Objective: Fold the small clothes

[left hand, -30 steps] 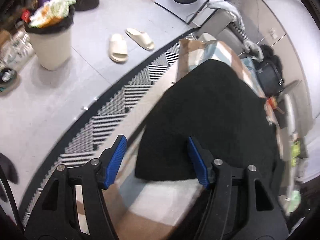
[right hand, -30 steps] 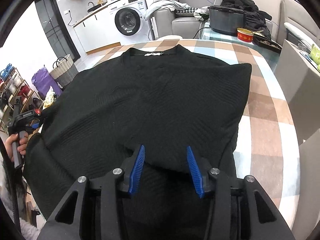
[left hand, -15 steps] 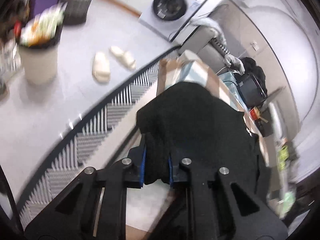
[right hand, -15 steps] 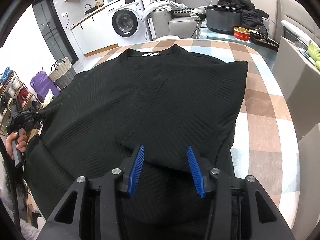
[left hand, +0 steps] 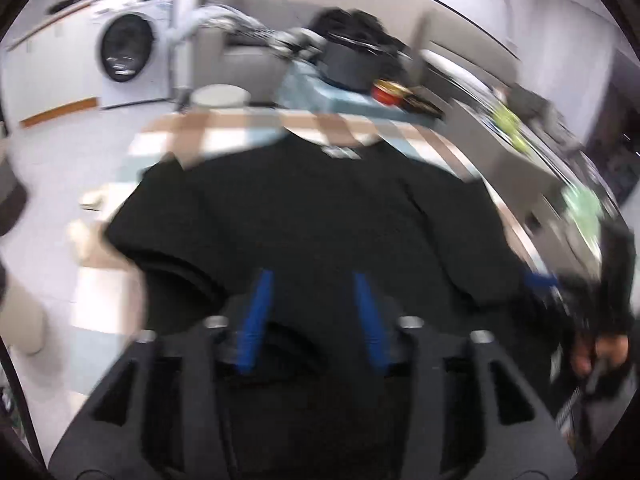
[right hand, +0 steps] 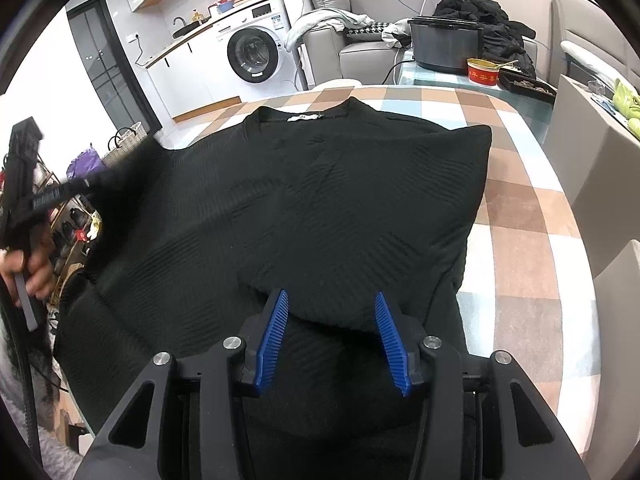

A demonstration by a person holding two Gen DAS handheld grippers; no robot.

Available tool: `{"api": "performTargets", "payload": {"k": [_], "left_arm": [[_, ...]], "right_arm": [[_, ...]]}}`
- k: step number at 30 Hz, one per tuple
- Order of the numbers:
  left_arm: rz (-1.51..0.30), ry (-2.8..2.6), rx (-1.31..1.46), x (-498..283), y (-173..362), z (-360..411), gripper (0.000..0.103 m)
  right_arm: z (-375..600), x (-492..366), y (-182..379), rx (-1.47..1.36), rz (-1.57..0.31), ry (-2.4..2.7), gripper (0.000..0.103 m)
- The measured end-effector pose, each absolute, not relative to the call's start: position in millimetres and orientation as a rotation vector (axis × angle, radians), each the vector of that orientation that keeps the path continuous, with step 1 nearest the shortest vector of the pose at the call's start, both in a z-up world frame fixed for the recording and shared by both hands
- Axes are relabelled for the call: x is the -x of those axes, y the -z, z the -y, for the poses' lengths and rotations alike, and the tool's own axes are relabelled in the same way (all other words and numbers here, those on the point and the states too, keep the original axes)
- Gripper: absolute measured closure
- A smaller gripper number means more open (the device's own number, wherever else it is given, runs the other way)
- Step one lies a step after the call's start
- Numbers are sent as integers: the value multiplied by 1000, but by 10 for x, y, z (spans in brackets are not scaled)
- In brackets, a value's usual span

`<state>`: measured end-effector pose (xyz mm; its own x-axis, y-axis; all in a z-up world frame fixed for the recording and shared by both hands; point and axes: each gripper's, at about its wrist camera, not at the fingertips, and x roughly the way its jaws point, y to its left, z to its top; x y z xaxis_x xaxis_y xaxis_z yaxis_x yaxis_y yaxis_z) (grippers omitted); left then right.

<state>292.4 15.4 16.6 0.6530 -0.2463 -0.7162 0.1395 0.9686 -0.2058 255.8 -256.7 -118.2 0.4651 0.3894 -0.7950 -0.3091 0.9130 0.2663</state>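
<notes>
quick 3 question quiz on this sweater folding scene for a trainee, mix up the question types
1. True or false: the right sleeve of the black knit sweater is already folded in over the body.
2. Multiple choice: what stands behind the checked tablecloth, against the white cabinets? A. a fridge B. a washing machine C. an oven
3. Fill in: the red tin sits just in front of the dark grey ____.

Key
1. True. Its cuff lies between the open jaws of the right gripper.
2. B.
3. Pot. It stands on the side table next to the sofa.
</notes>
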Motion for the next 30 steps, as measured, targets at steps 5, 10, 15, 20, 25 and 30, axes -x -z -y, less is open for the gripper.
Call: {"api": "performTargets", "payload": {"k": [5, 10, 15, 20, 25, 30], "left_arm": [[-815, 216, 209, -2724, -69, -270, 35], [-831, 86, 370, -2839, 118, -929, 35], [-852, 60, 461, -3201, 336, -1211, 35], [-943, 66, 460, -3589, 622, -1046, 35], [-932, 203, 484, -3789, 614, -654, 36], [-877, 321, 337, -3646, 346, -290, 34]], "right_arm": [[2601, -2533, 1156, -87, -994, -410, 56], [2590, -2528, 1171, -102, -988, -408, 52], [2590, -2504, 1213, -117, -996, -413, 52], [2616, -2472, 1220, -124, -1003, -406, 51], [2634, -2452, 1209, -127, -1006, -404, 51], [2653, -2452, 1210, -130, -1012, -399, 51]]}}
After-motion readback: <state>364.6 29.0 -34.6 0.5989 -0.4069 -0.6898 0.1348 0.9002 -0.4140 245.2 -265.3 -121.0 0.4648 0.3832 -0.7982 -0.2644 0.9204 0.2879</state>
